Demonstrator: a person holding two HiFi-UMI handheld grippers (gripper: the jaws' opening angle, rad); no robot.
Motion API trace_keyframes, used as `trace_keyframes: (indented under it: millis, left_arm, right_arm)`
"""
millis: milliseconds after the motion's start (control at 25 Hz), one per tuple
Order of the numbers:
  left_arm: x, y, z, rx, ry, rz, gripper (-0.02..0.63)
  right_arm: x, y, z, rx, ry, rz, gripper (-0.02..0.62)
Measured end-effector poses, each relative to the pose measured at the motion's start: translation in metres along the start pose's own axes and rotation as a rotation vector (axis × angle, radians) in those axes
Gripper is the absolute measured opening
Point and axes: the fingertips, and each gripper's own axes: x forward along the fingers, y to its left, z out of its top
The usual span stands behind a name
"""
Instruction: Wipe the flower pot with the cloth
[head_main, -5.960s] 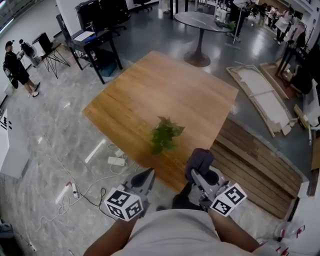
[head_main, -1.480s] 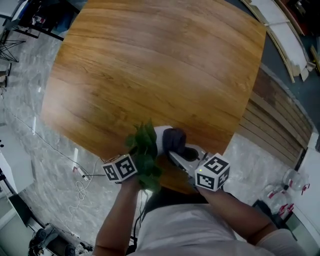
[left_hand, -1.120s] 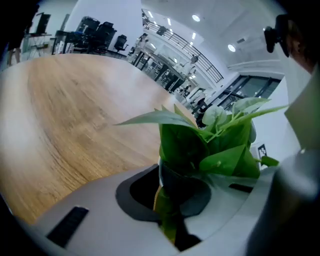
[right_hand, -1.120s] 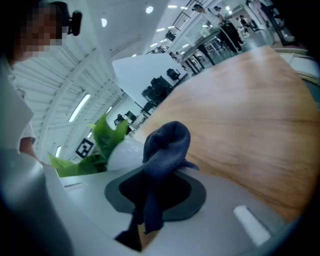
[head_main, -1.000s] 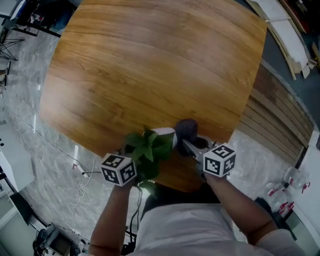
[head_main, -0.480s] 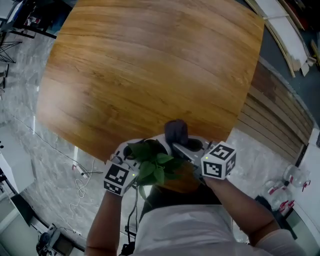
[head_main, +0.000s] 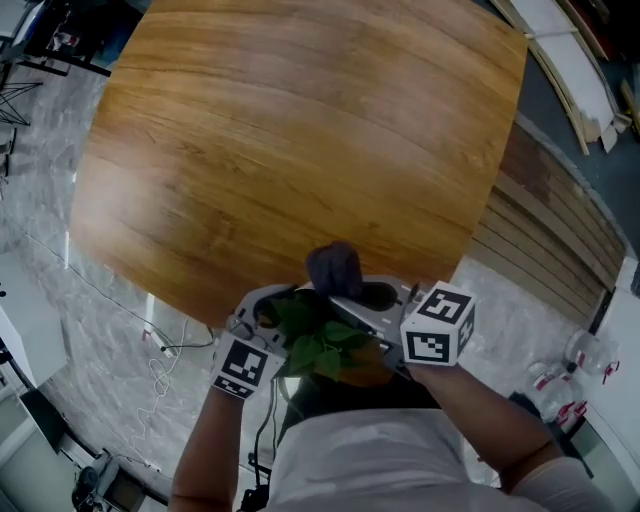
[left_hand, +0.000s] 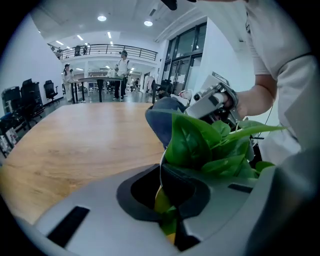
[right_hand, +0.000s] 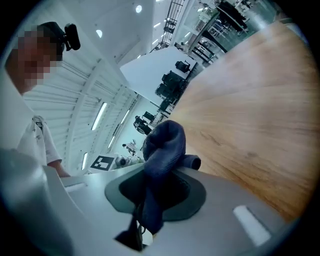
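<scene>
A leafy green plant (head_main: 320, 342) in a white flower pot is held up near the table's near edge. My left gripper (head_main: 268, 318) is shut on the pot's thin rim (left_hand: 160, 167), and the leaves (left_hand: 210, 142) rise just beyond its jaws. In the head view the leaves hide most of the pot. My right gripper (head_main: 352, 296) is shut on a bunched dark blue cloth (head_main: 335, 268), which sticks out past its jaws (right_hand: 162, 147). The cloth (left_hand: 162, 117) sits close against the far side of the plant, at the pot's rim; contact cannot be made out.
The round wooden table (head_main: 300, 130) spreads out ahead. Grey floor with loose cables (head_main: 160, 352) lies to the left, and wooden planks (head_main: 555, 265) to the right. People (left_hand: 122, 75) stand far off in the hall.
The plant, standing alone on the table six seconds ago, is now gripped and drawn back toward the body. The cloth has shifted left to the plant's far side.
</scene>
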Motion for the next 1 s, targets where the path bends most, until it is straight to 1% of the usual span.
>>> trace_keyframes:
  millis: [80, 200, 280, 360, 400, 480, 640, 720, 800, 920, 1000]
  left_arm:
    - [-0.002, -0.001, 0.002, 0.015, -0.006, 0.001, 0.018]
    - [0.002, -0.004, 0.001, 0.044, -0.024, -0.010, 0.018]
    - [0.003, -0.006, -0.002, 0.045, -0.037, -0.010, 0.019]
    - [0.004, -0.005, -0.004, 0.027, -0.049, -0.004, 0.020]
    - [0.005, -0.004, -0.006, 0.010, -0.051, 0.001, 0.020]
    - [0.006, -0.003, -0.011, -0.042, -0.047, 0.013, 0.020]
    - [-0.003, 0.004, -0.017, -0.228, -0.065, 0.035, 0.018]
    - [-0.006, 0.008, -0.019, -0.289, -0.074, 0.048, 0.018]
    - [-0.006, 0.011, -0.021, -0.309, -0.070, 0.056, 0.019]
    - [-0.006, 0.010, -0.024, -0.341, -0.066, 0.058, 0.020]
    - [-0.006, 0.012, -0.026, -0.382, -0.079, 0.060, 0.020]
  right_arm:
    - [0.004, -0.006, -0.001, -0.012, 0.010, -0.001, 0.064]
    - [0.020, -0.052, -0.020, 0.004, 0.069, -0.060, 0.064]
    - [0.031, -0.077, -0.036, 0.009, 0.113, -0.100, 0.064]
    - [0.035, -0.088, -0.042, 0.002, 0.129, -0.116, 0.064]
    - [0.034, -0.086, -0.041, 0.001, 0.127, -0.113, 0.064]
    - [0.027, -0.069, -0.032, 0.005, 0.102, -0.084, 0.064]
    - [0.009, -0.010, -0.006, 0.039, 0.026, 0.017, 0.064]
    - [0.007, 0.000, -0.003, 0.038, 0.007, 0.034, 0.064]
    - [0.008, -0.018, -0.013, 0.045, 0.001, 0.000, 0.063]
    - [0.005, -0.069, -0.045, 0.122, 0.022, -0.106, 0.063]
    - [0.000, -0.084, -0.055, 0.145, 0.023, -0.143, 0.063]
